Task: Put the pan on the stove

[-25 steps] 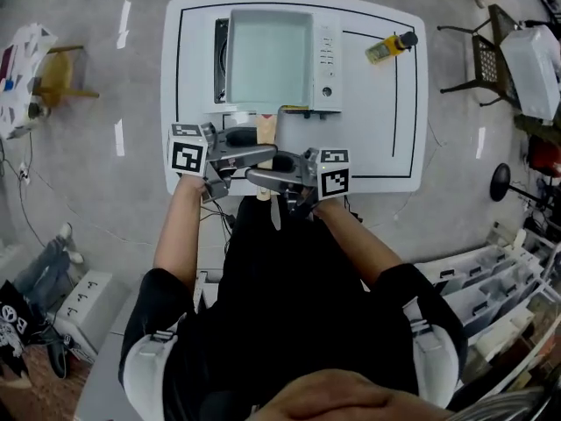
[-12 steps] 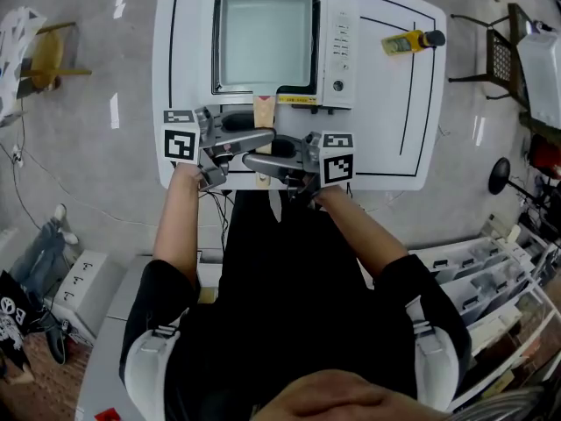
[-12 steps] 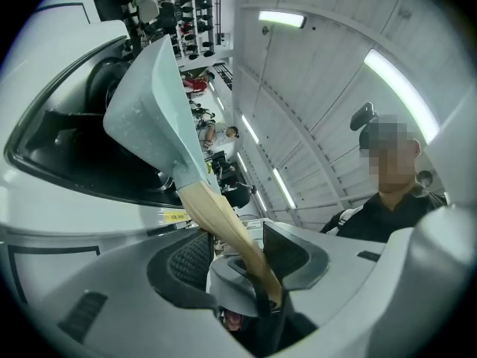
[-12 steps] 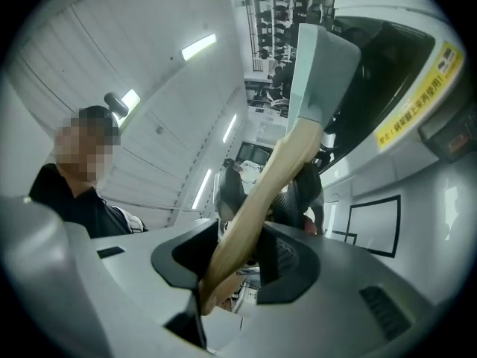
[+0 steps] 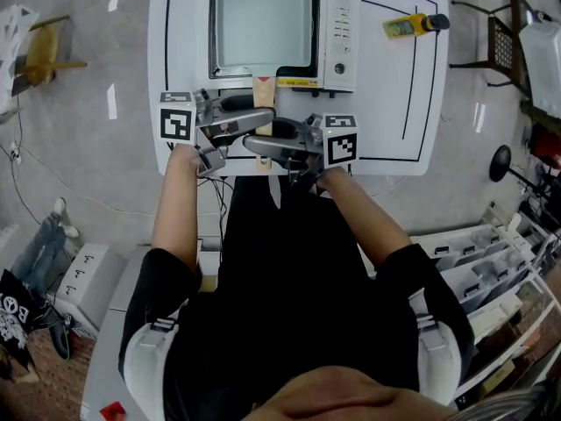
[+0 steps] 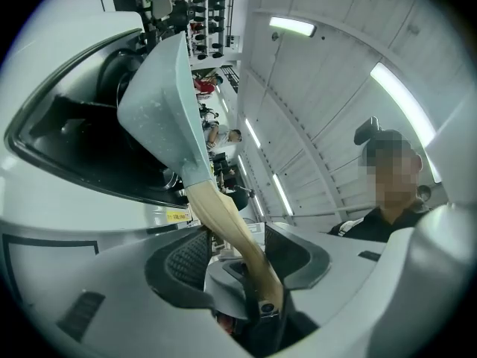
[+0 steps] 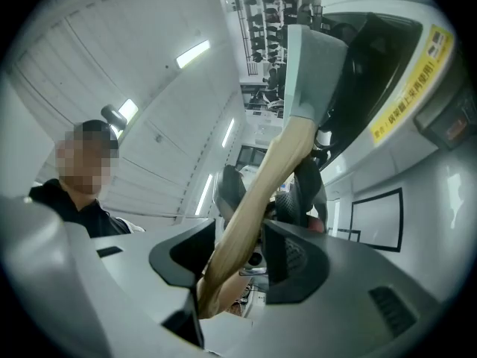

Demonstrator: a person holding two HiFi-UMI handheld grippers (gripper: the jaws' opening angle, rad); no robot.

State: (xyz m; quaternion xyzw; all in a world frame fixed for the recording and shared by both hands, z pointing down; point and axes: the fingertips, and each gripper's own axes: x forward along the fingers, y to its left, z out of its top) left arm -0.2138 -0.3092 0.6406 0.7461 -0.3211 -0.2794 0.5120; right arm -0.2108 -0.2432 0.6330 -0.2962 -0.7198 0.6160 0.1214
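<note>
So, left to right: the left tool is seen slack, pads spread, with the pan handle threaded between them and a gap left on 1 side, so nothing is clamped. In the middle, the pan is already sat on the stove. Its handle is pointed straight back at the person, long axis running out toward the table edge. The right tool is let go too: its jaws have just been opening, and the handle is left loose between them. That handle is crossed by the 2 tools from opposite sides, equally near. A clean exit is probably made by backing each out sideways, not along the handle.
</note>
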